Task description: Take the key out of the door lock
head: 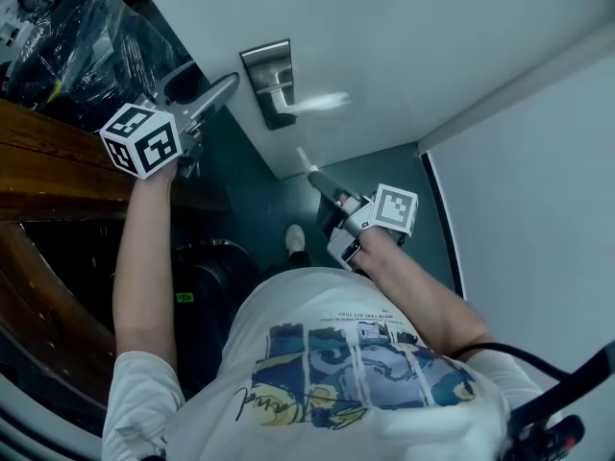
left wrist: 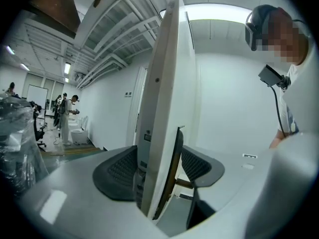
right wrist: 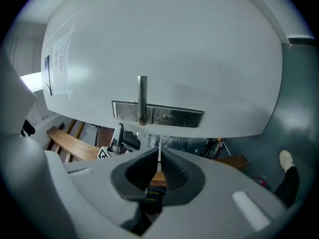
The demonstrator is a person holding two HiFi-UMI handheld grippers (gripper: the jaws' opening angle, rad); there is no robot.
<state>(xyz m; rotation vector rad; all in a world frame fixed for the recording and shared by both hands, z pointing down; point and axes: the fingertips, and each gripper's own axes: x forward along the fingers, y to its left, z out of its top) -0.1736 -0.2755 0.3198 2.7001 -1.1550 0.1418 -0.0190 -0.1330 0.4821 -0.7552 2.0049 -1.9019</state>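
1. Timber rail (head: 48, 157) lay far left of the lock plate (head: 261, 63), with dark plastic-wrapped bundles (head: 86, 36) beyond it.
2. My left gripper (head: 229, 83) sat just left of the lock plate, at the free edge of the white door (head: 404, 36). In the left gripper view its jaws stood wide and straddled that edge, one pad (left wrist: 118, 169) on each face. As far as I could see, both pads pressed on the door.
3. The lock plate itself was bare metal. Its lever handle (head: 312, 102) stuck out from it, and in the right gripper view I saw the keyhole (right wrist: 167, 117) just beside the handle, with nothing in it.
4. The key (head: 304, 157) was out of the lock, below and slightly right of the lock plate and clear of the door.
5. My right gripper (head: 315, 173) had the key. Its jaws were almost together, pinching the thin blade, which poked out past the pads toward the lock plate.
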